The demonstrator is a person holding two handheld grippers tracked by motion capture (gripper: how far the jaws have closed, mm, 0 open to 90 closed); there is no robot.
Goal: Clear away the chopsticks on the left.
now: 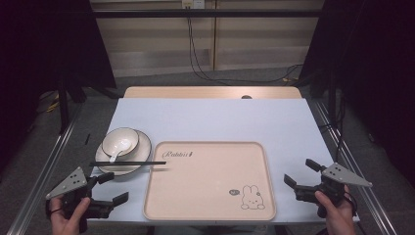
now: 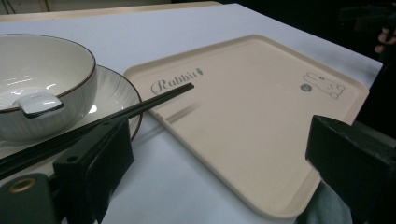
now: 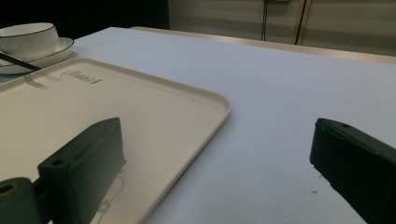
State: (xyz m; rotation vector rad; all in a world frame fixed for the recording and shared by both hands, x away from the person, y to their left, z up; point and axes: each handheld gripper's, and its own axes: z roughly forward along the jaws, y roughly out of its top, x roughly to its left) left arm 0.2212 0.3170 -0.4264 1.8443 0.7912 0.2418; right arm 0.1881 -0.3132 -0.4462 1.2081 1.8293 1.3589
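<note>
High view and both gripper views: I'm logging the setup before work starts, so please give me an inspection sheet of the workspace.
Surface: table with a pale blue top, wood strip along the far edge.
Job's things: bowl with a spoon inside stands on a plate; black chopsticks lie across the plate, tips reaching over the beige tray, which holds nothing.
Clutter: nothing seen.
Grippers: left gripper and right gripper both open, holding nothing, near the table's front corners.
Cables: black cables hang down the far wall and trail across the floor.
Surroundings: dark curtains at both sides, metal rails beside the table.
</note>
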